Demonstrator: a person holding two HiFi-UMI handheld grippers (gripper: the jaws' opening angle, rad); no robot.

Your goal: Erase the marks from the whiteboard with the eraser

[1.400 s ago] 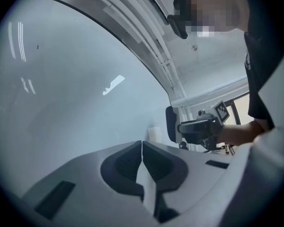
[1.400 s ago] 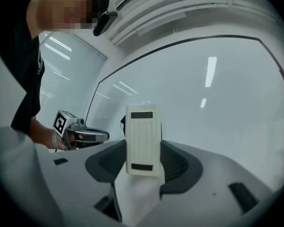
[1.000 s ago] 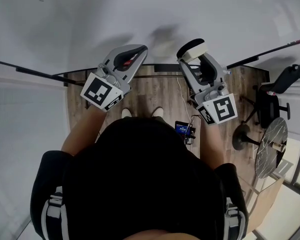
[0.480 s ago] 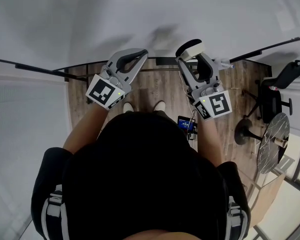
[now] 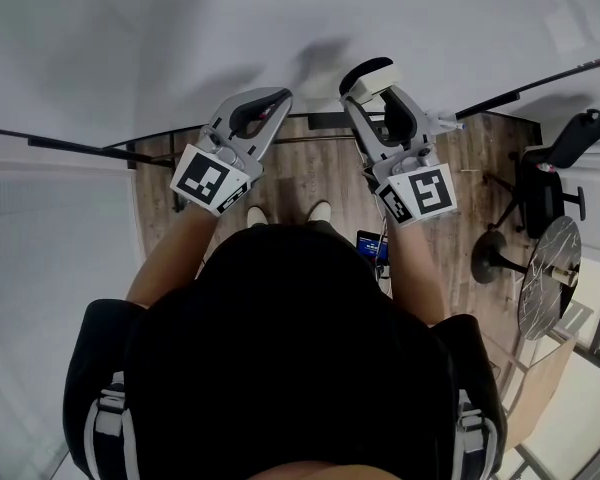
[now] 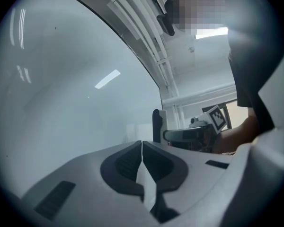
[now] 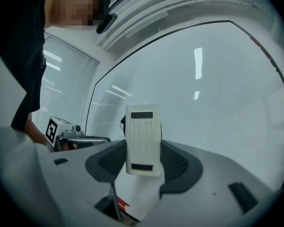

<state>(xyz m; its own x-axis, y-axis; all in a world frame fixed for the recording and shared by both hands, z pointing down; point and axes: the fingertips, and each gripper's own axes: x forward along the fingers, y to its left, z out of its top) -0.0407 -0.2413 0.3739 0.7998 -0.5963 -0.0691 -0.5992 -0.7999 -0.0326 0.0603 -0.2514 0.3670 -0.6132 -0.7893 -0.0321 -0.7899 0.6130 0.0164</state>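
Upper centre of the head view: the right gripper (image 5: 372, 96) clamps a white eraser (image 7: 143, 138) upright between its jaws, black felt edge turned toward the whiteboard (image 5: 160, 38), which fills the top of the frame. Whether eraser and board touch cannot be told. To its left the left gripper (image 6: 142, 150) is held level beside it, jaws pressed together and empty.

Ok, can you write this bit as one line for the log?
left gripper: shut, empty | right gripper: shut on eraser | whiteboard: looks almost clean
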